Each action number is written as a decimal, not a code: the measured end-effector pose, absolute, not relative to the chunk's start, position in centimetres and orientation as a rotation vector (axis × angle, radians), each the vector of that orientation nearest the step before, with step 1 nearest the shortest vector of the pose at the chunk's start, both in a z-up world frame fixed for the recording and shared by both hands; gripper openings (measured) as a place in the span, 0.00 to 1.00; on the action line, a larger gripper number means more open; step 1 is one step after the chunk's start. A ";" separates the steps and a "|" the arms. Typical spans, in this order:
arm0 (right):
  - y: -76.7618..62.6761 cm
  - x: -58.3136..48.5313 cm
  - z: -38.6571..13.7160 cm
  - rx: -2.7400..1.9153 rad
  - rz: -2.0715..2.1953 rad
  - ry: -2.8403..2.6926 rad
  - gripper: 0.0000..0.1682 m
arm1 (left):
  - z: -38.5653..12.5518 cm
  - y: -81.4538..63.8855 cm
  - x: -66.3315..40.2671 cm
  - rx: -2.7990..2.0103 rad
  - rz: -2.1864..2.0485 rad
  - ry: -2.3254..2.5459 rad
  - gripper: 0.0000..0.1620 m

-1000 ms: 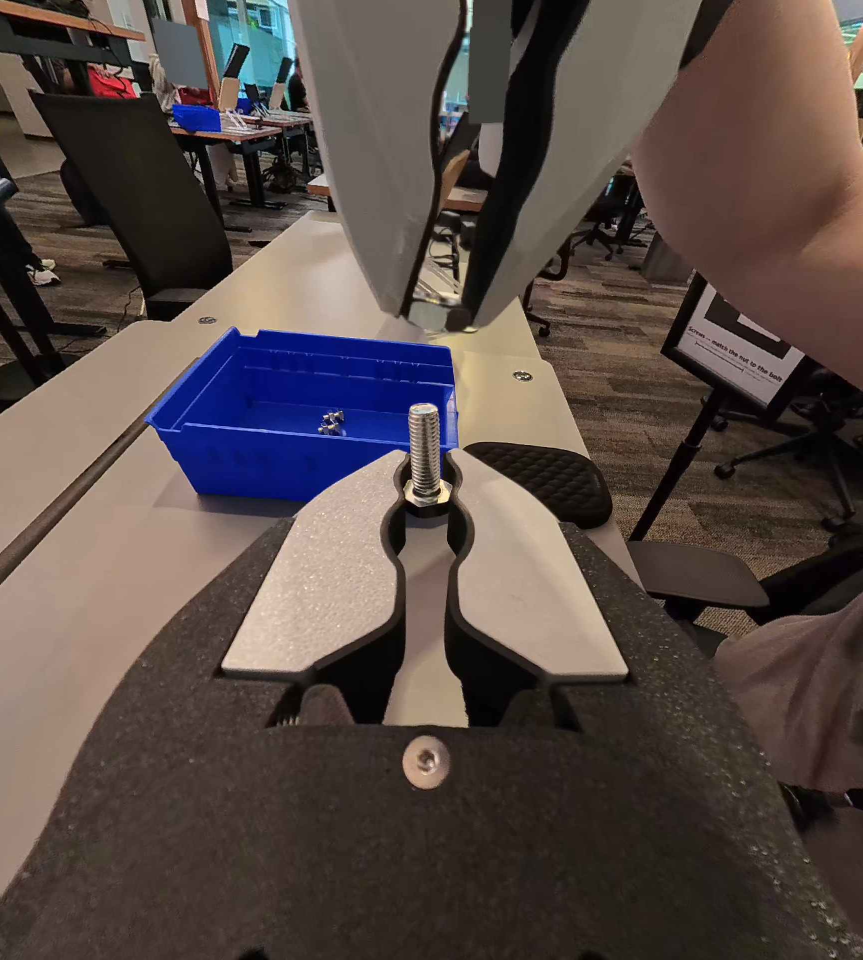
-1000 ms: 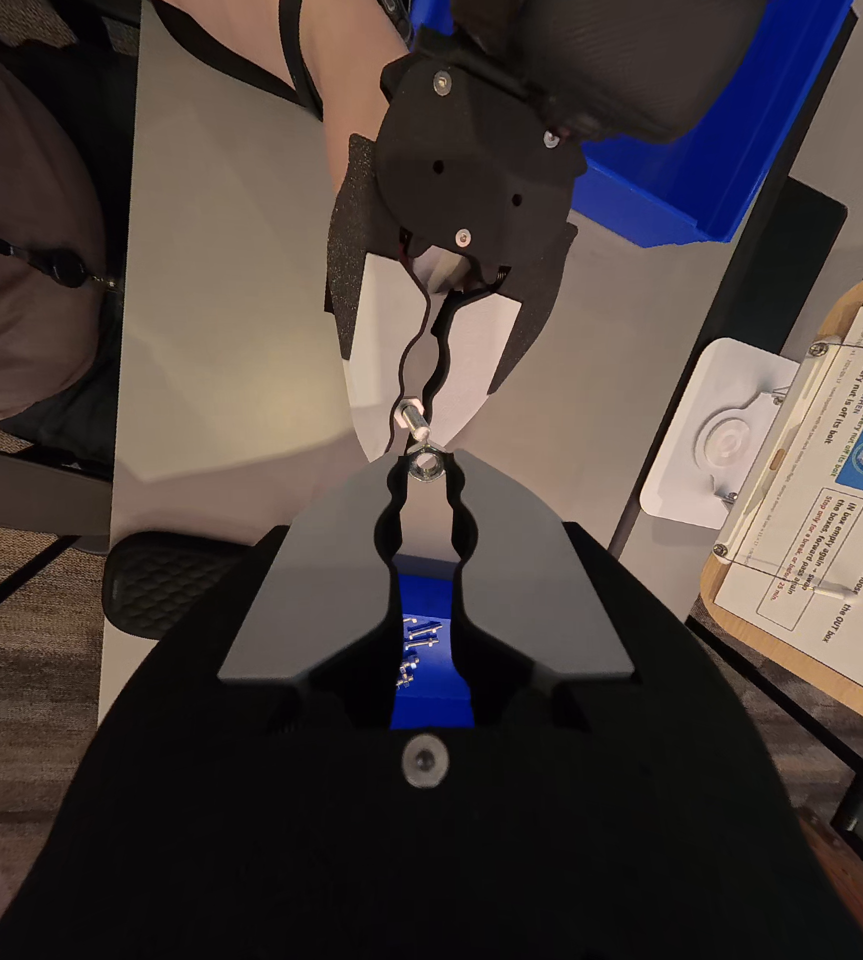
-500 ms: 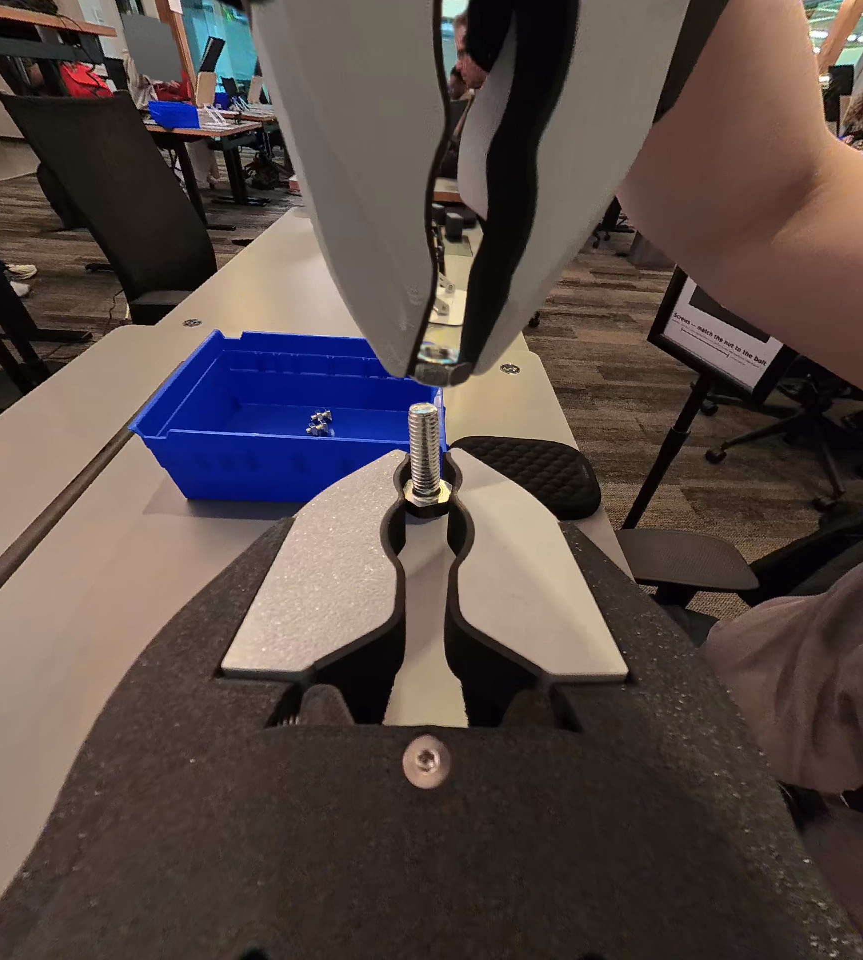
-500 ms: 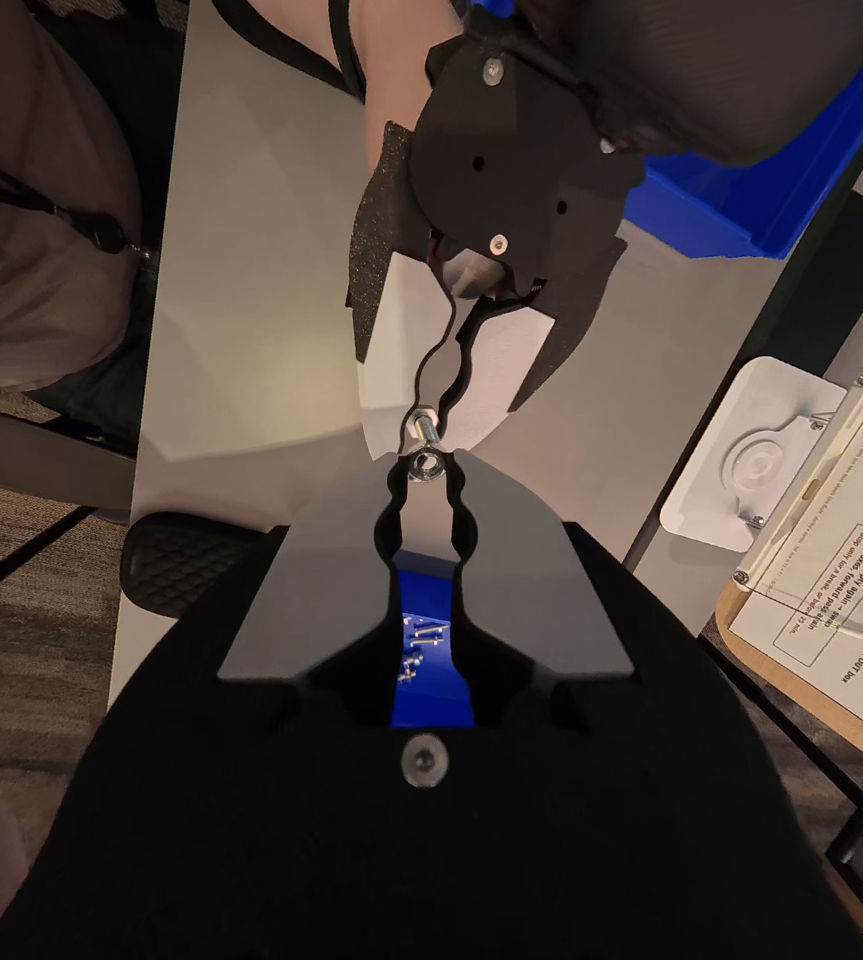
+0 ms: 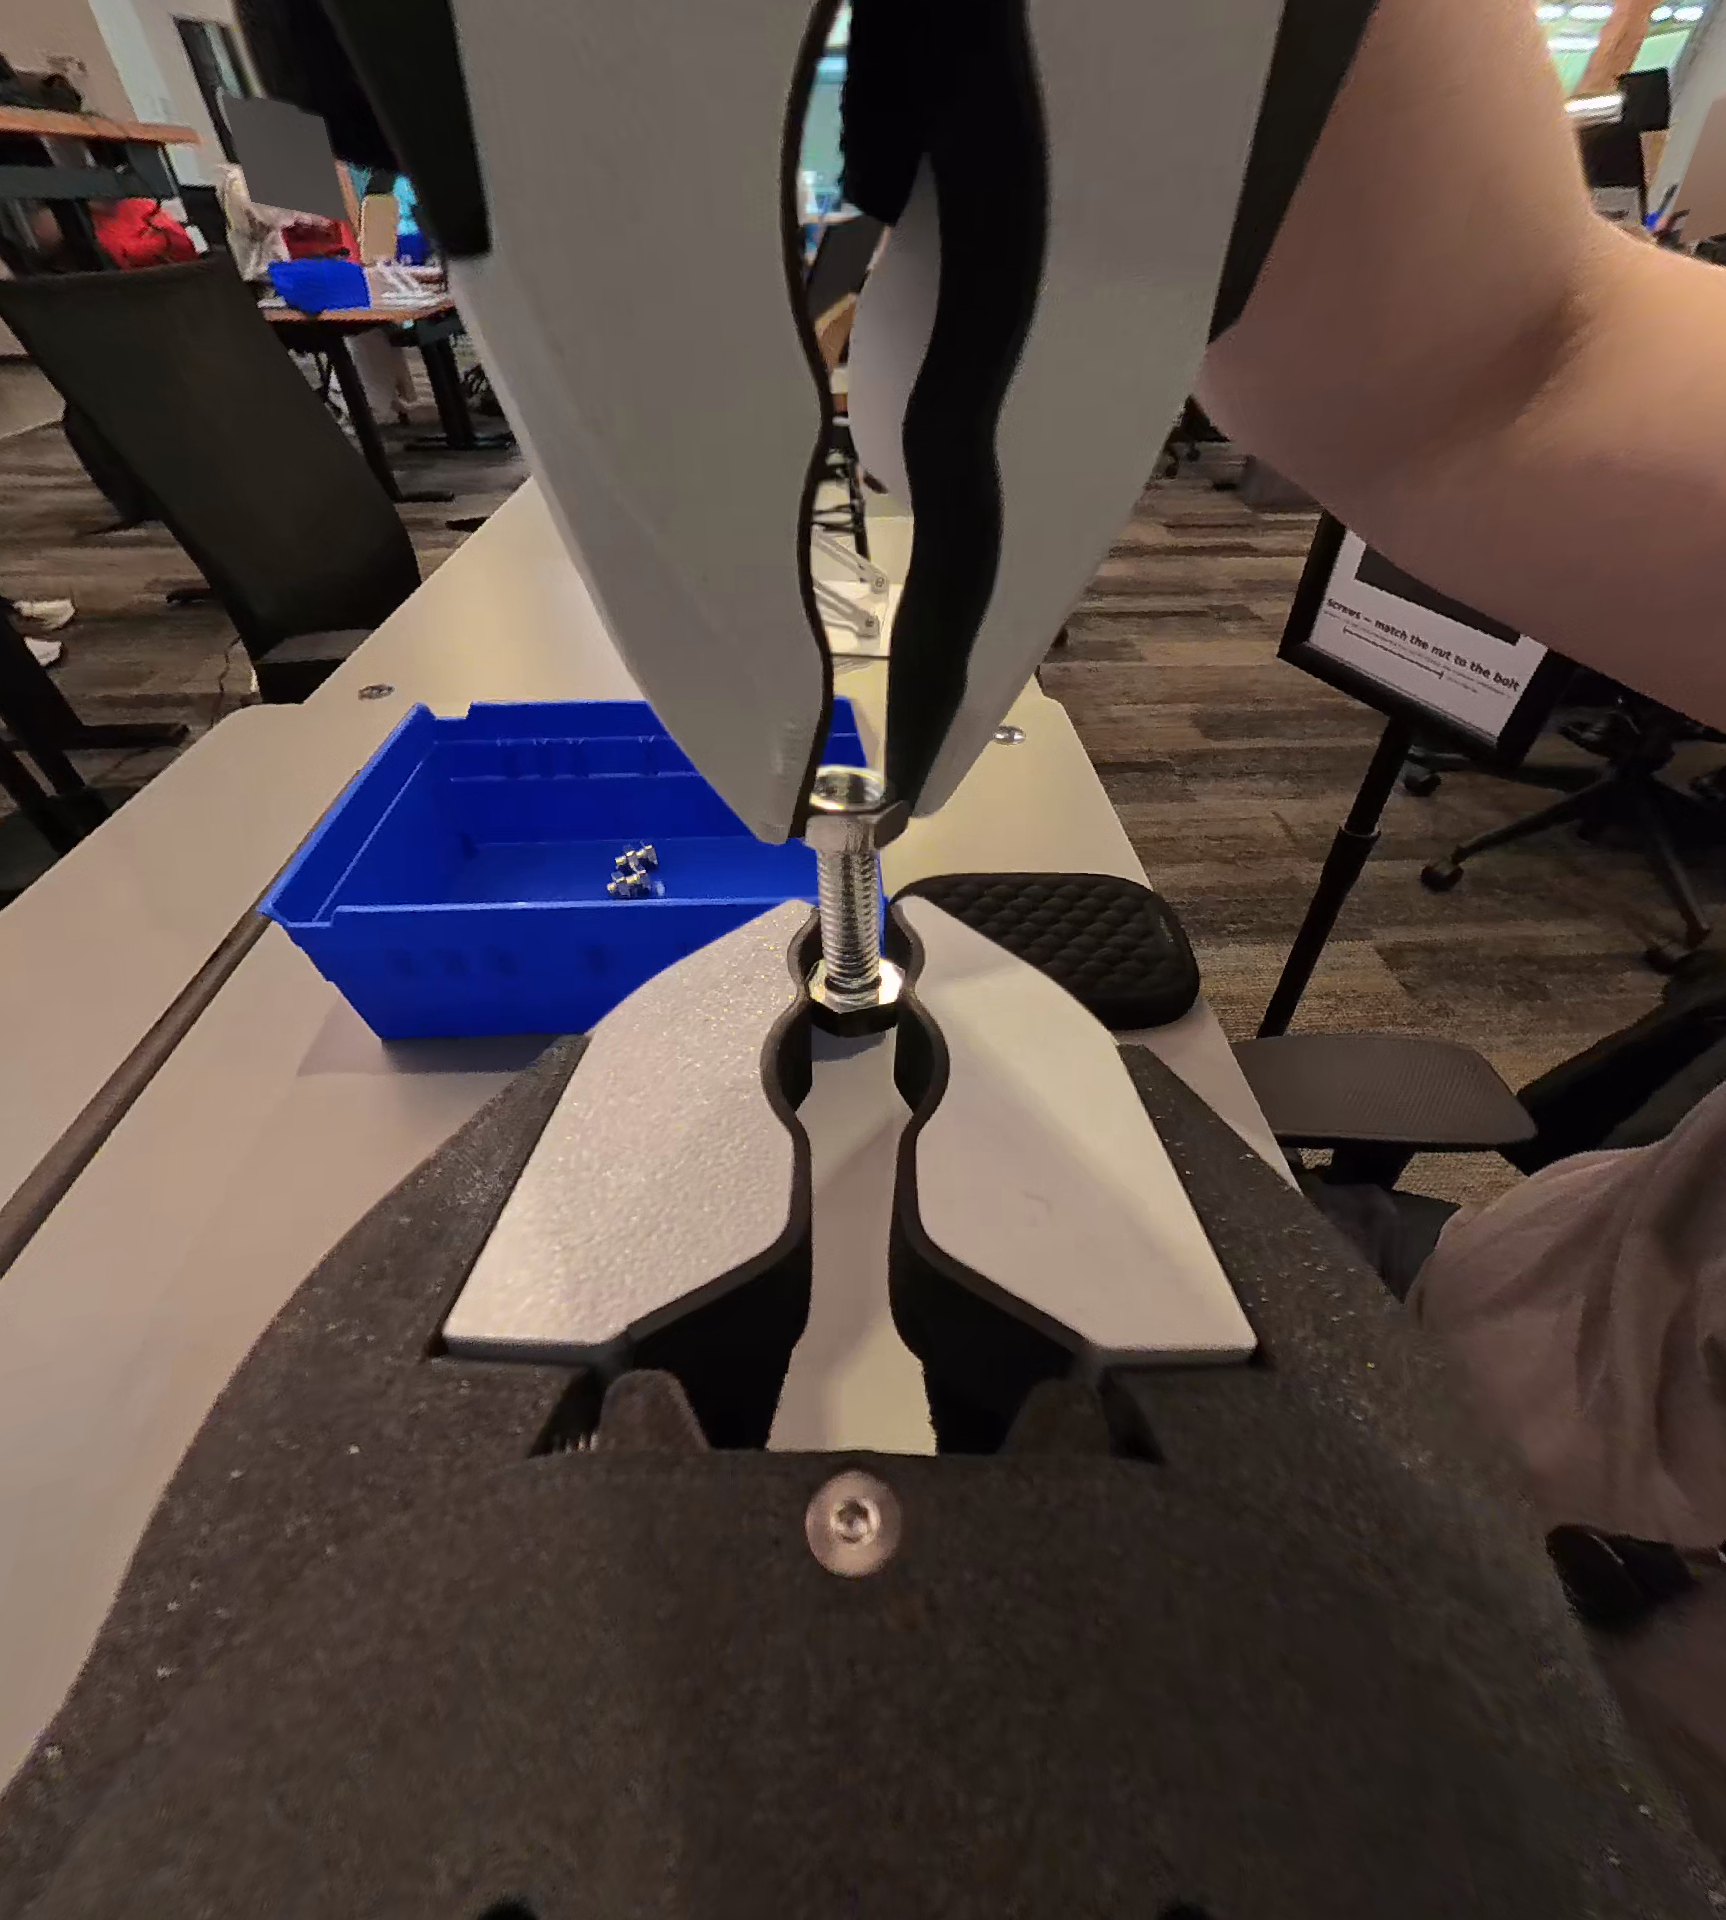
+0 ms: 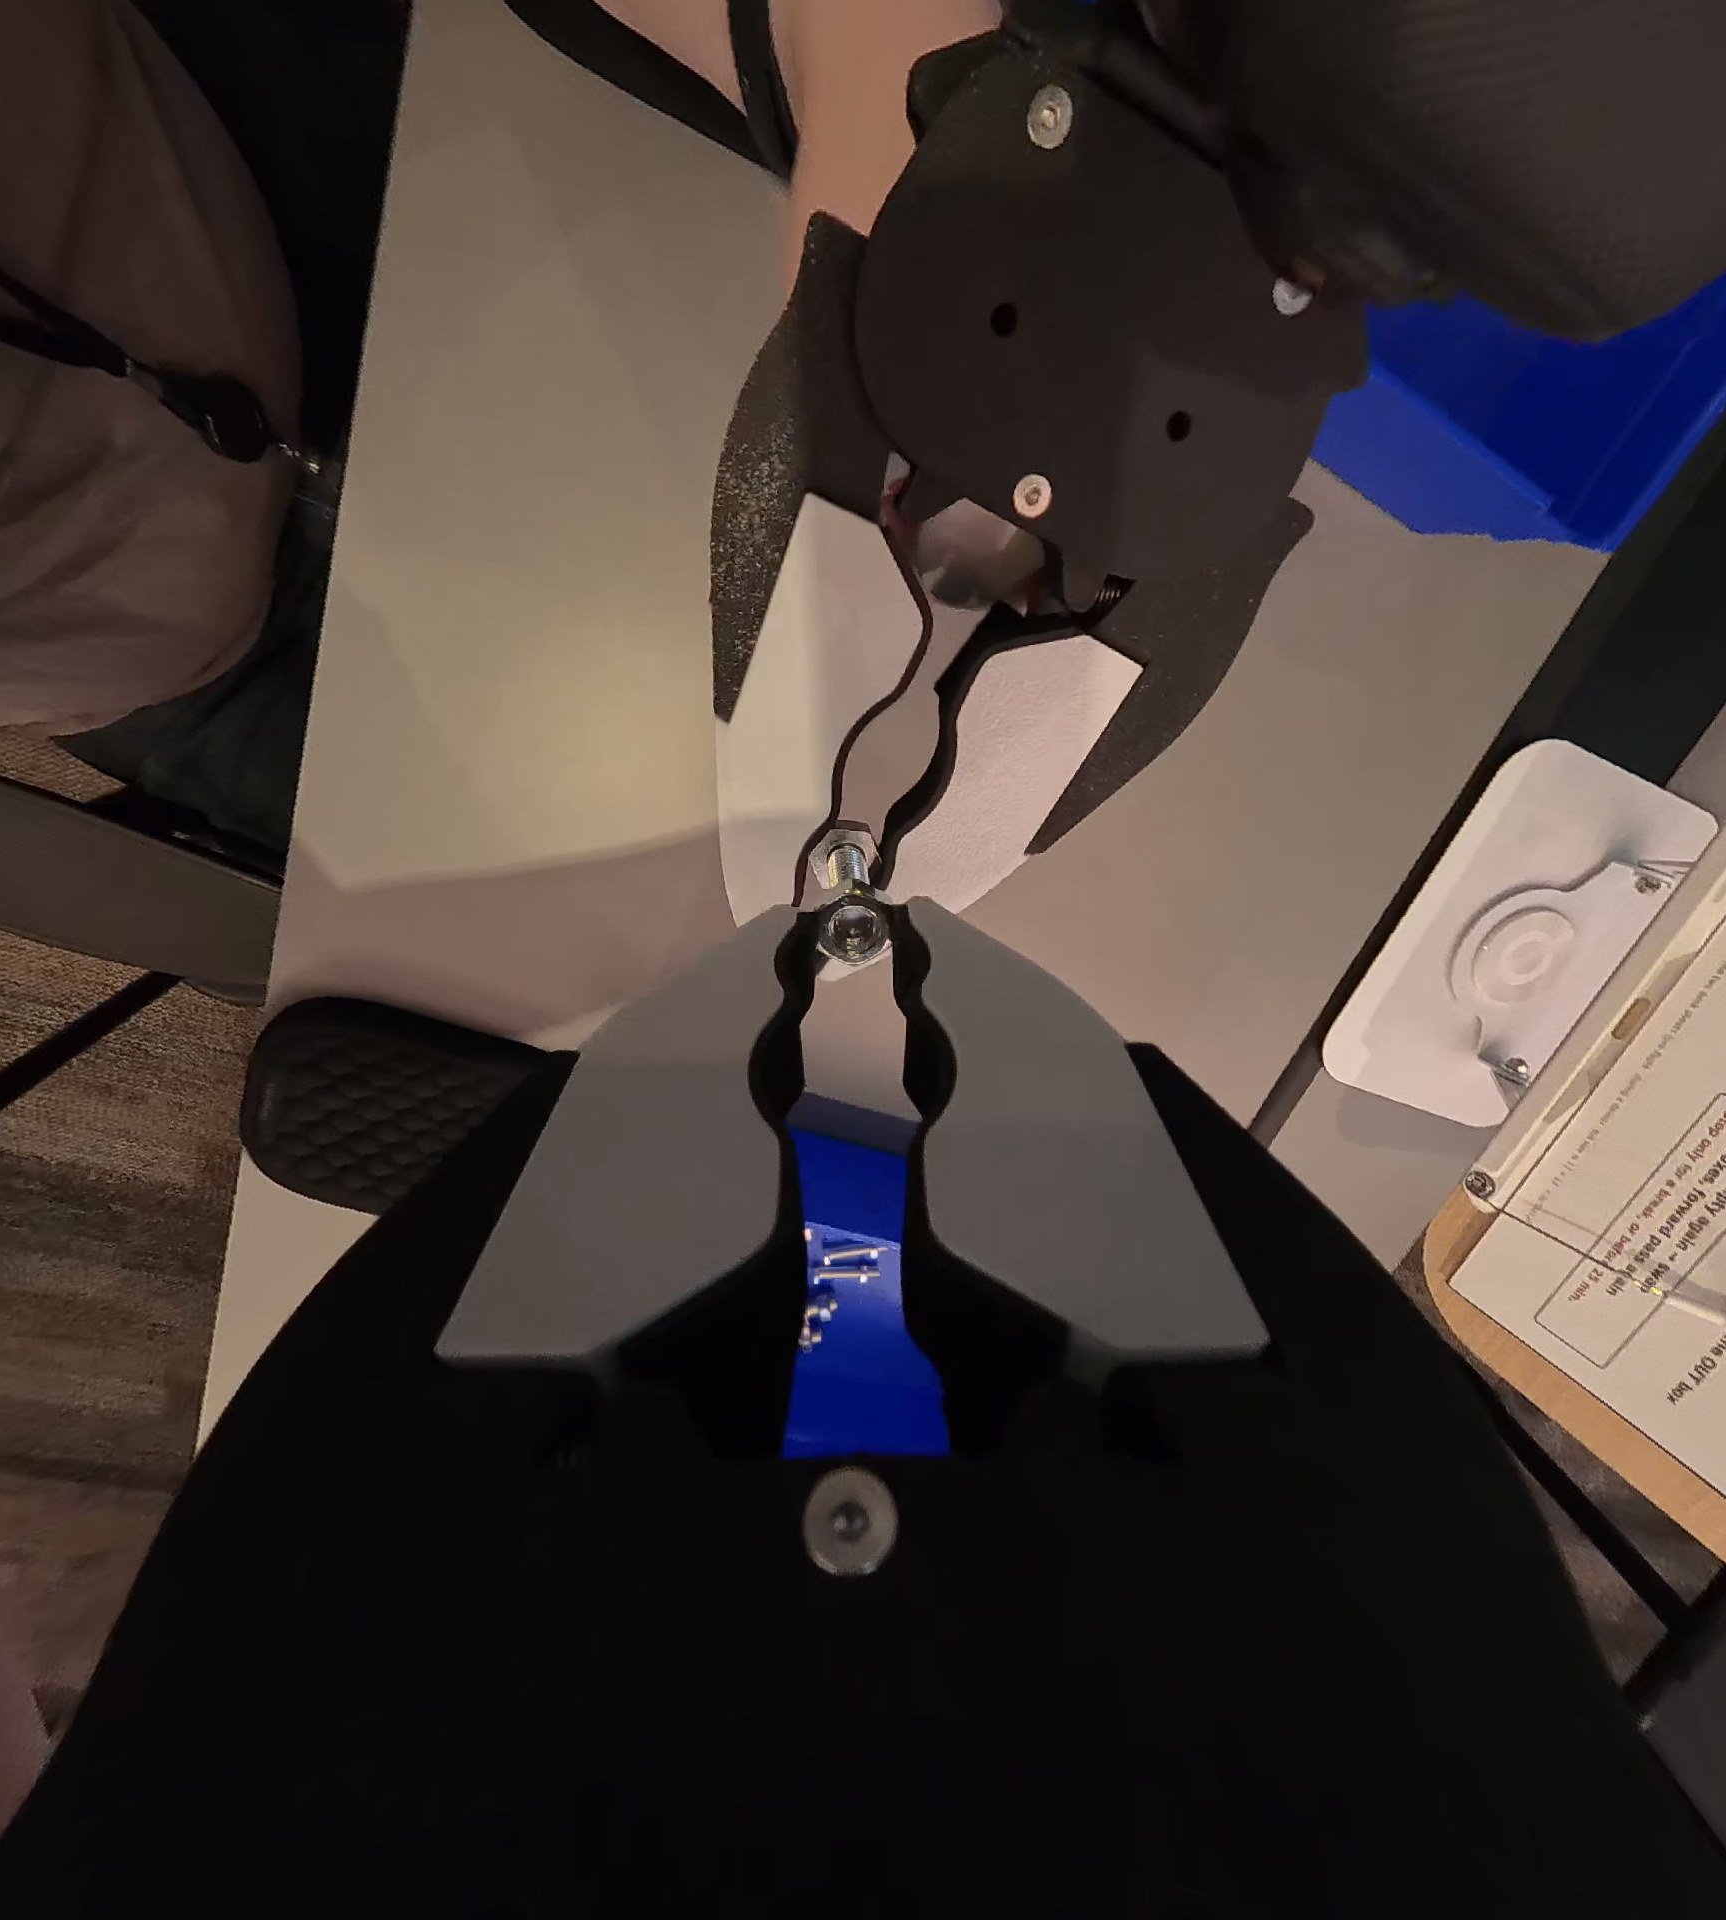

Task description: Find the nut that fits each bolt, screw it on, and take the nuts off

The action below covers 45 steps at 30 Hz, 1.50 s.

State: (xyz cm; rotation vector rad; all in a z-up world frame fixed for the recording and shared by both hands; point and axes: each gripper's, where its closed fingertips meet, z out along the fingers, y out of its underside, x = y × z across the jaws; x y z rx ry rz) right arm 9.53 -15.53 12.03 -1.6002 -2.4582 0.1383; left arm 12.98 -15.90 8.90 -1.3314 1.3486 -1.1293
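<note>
My left gripper [image 5: 851, 1003] is shut on the hex head of a silver bolt [image 5: 848, 920] and holds it upright, threads up. My right gripper [image 5: 846, 805] comes down from above, shut on a silver nut [image 5: 846, 798] that sits on the tip of the bolt's thread. In the right wrist view the right gripper [image 6: 851, 928] holds the nut [image 6: 851, 928] and I look down the bolt [image 6: 843, 862] at the left gripper [image 6: 843, 847] below.
A blue bin [image 5: 537, 883] with a few small metal parts [image 5: 635, 871] stands on the grey table [image 5: 111, 1039] behind the grippers. A second blue bin [image 6: 1524, 436], a white holder [image 6: 1503, 956] and an instruction board [image 6: 1669, 1236] lie to the side. A black chair armrest [image 5: 1056, 945] is at the table edge. Tip to tip, the grippers are about 4 centimetres apart.
The right gripper has come down with the nut from well above the bolt onto the bolt's tip. The left gripper and bolt stayed in the same pose.
</note>
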 end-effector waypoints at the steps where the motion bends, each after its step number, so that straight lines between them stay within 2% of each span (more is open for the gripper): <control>1: -15.7 9.5 12.2 -1.592 0.160 -2.460 0.09 | 9.0 -16.1 13.0 -1.312 -1.133 1.354 0.07; 12: -15.3 9.6 11.9 -1.702 0.138 -2.385 0.09 | 8.7 -15.3 12.9 -1.364 -1.049 1.334 0.06; 20: -13.6 8.8 12.4 -1.941 0.243 -2.122 0.09 | 9.2 -13.6 12.2 -1.416 -1.030 1.217 0.06; 33: -12.0 8.2 12.2 -2.297 0.387 -1.701 0.09 | 8.9 -11.1 11.2 -1.490 -0.762 1.119 0.06; 45: -11.2 7.7 12.3 -2.453 0.402 -1.488 0.09 | 9.0 -10.1 10.5 -1.513 -0.690 1.065 0.06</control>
